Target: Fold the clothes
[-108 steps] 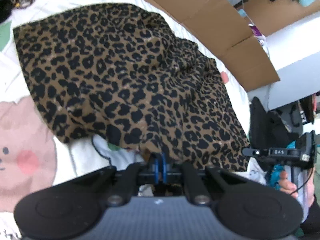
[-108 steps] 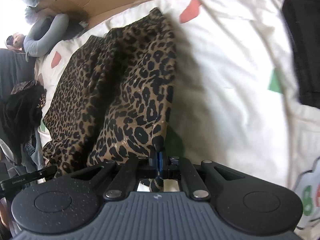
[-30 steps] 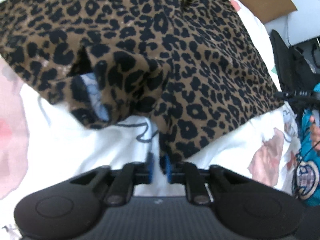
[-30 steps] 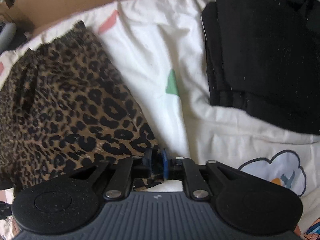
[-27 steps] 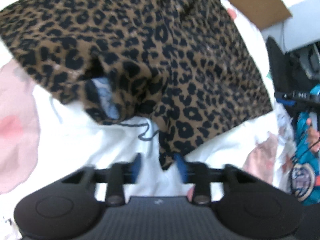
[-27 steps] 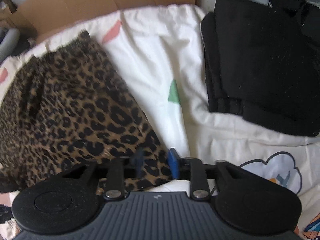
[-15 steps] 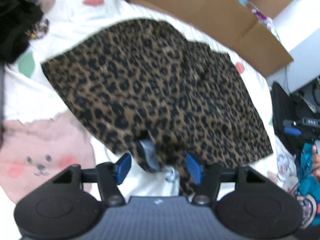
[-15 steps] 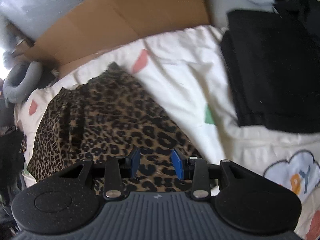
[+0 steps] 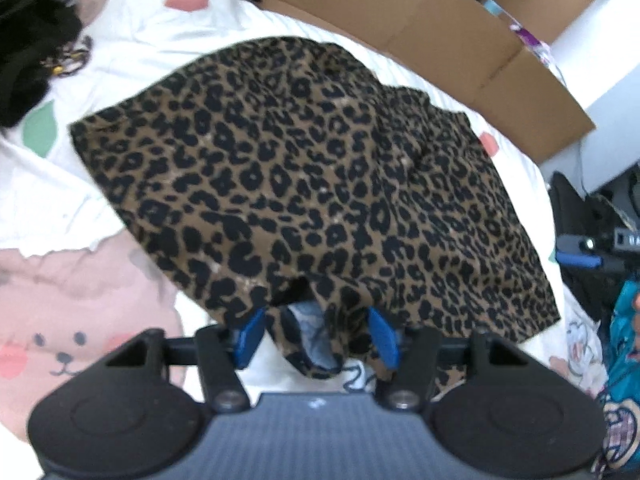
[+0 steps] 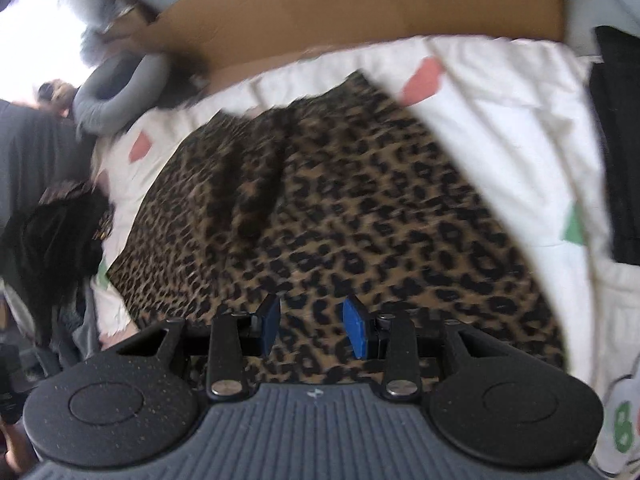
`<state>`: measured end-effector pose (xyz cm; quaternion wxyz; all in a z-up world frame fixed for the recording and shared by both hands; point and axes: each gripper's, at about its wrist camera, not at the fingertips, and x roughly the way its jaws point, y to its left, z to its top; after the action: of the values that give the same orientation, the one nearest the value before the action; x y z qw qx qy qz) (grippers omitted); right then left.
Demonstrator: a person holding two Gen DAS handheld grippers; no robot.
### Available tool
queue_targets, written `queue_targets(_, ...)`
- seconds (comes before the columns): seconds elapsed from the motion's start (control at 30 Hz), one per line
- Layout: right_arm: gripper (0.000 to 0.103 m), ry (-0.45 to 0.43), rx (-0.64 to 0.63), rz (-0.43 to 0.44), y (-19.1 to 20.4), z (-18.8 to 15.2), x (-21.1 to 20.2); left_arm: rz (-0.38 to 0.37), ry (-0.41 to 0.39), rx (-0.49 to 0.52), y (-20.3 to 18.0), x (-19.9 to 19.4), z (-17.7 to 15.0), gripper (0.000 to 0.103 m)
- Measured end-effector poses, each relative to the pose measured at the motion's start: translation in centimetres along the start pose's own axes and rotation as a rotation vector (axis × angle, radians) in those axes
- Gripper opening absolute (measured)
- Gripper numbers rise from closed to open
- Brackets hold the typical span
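A leopard-print garment (image 9: pixel 312 184) lies spread on the white printed bedsheet (image 9: pixel 60 200). Its near hem is rumpled, with a pale lining showing. My left gripper (image 9: pixel 316 332) hovers over that hem with the blue pads apart. Its jaws are closing, and the fabric beneath them is not pinched. In the right wrist view the same garment (image 10: pixel 352 216) fills the middle. My right gripper (image 10: pixel 312 326) hangs open above its near part and holds nothing.
Flattened cardboard (image 9: pixel 420 28) lines the bed's far side. Folded black clothes (image 10: pixel 620 140) lie at the right. A dark heap (image 9: pixel 24 52) sits at the far left, and a grey cushion (image 10: pixel 116 92) beyond it. A hand in a teal sleeve (image 9: pixel 624 320) shows at the right edge.
Both grippers let go of the garment's near edge and opened. They lifted and pulled back, and the right one swung left over the fabric. The garment now lies on the sheet.
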<state>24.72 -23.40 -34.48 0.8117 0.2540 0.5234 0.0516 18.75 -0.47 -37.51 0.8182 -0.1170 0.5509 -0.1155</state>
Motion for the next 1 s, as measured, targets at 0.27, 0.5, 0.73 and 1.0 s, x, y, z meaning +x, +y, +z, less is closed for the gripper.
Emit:
queue_targets(0.27,0.042,0.102,-0.098,0.059,3.9,-1.4,4.0,-0.008,0.104,-0.054,1.0,2.0,-1.7,0.001)
queue_targets(0.5,0.042,0.154,-0.151,0.063,4.8,-2.4,5.7,-0.032,0.175,-0.095,1.7,2.4,-3.8,0.001)
queue_targets(0.73,0.042,0.237,-0.155,-0.002,2.7,-4.5,8.1,-0.078,0.216,-0.104,2.1,2.8,-4.7,0.003)
queue_targets(1.0,0.043,0.262,-0.147,-0.008,1.2,-5.7,8.3,-0.057,0.088,-0.118,3.4,-2.7,-1.8,0.038)
